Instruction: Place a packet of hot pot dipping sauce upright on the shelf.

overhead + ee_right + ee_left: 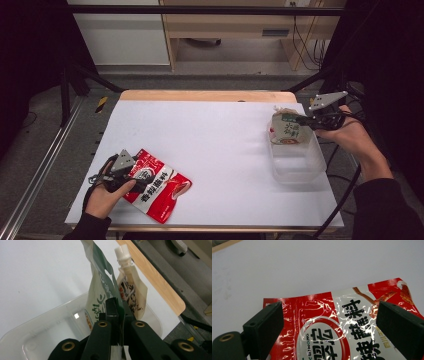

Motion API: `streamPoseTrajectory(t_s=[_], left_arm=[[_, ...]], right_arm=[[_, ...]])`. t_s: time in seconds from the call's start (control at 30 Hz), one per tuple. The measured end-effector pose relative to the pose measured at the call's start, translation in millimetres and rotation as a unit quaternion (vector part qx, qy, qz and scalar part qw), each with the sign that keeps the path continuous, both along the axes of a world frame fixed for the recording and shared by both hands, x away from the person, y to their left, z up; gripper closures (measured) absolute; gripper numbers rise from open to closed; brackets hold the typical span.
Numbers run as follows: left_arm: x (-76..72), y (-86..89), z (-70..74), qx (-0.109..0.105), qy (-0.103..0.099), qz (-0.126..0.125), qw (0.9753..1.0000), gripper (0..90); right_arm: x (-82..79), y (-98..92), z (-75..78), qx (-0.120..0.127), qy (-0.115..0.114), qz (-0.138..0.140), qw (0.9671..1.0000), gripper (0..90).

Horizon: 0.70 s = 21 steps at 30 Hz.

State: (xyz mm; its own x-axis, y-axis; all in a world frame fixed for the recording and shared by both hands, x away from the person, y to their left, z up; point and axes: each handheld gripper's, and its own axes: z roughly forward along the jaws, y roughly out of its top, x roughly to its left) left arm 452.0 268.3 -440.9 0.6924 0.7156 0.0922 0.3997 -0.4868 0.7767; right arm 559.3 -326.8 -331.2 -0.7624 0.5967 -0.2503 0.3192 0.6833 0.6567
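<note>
Two risks: the right gripper [117,322], jaws pinching the green pouch [100,290], could drop it outside the tub [295,160]; the left gripper's [337,327] spread jaws may skid on the red bag [342,322].

My left gripper [131,172] sits over a red packet [159,189] lying flat near the front left corner of the white table [210,135]. Its glossy wrapper is crinkled, red with a white panel and bold black characters, and my jaws stand wide to either side of it. My right gripper [302,120] is clamped on a cream and green pouch [101,293], held upright over a clear plastic tub [296,161] at the table's right edge. Just behind it stands a spouted pouch [130,293] with a white cap.
</note>
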Motion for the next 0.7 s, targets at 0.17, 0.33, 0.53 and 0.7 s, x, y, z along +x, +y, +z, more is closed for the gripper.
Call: streamPoseTrajectory(t_s=[0.17, 0.33, 0.53, 0.7], left_arm=[[-0.1, -0.1, 0.1, -0.001, -0.001, 0.001, 1.0000, 7.9], [-0.3, 0.3, 0.3, -0.001, -0.001, 0.000, 1.0000, 7.9], [0.1, 1.0, 0.1, 0.000, 0.000, 0.001, 1.0000, 7.8], [-0.2, 0.8, -0.2, -0.001, 0.000, 0.002, 1.0000, 7.9]], right_arm=[[1.3, -2.5, -6.4, 0.007, 0.003, -0.009, 0.9999, 89.7], [2.0, -10.9, -9.6, 0.008, 0.008, -0.027, 0.9996, 88.8], [1.7, -19.3, -14.7, 0.014, 0.009, -0.051, 0.9986, 86.0], [1.7, -19.5, -15.9, 0.014, 0.010, -0.061, 0.9980, 83.2]])
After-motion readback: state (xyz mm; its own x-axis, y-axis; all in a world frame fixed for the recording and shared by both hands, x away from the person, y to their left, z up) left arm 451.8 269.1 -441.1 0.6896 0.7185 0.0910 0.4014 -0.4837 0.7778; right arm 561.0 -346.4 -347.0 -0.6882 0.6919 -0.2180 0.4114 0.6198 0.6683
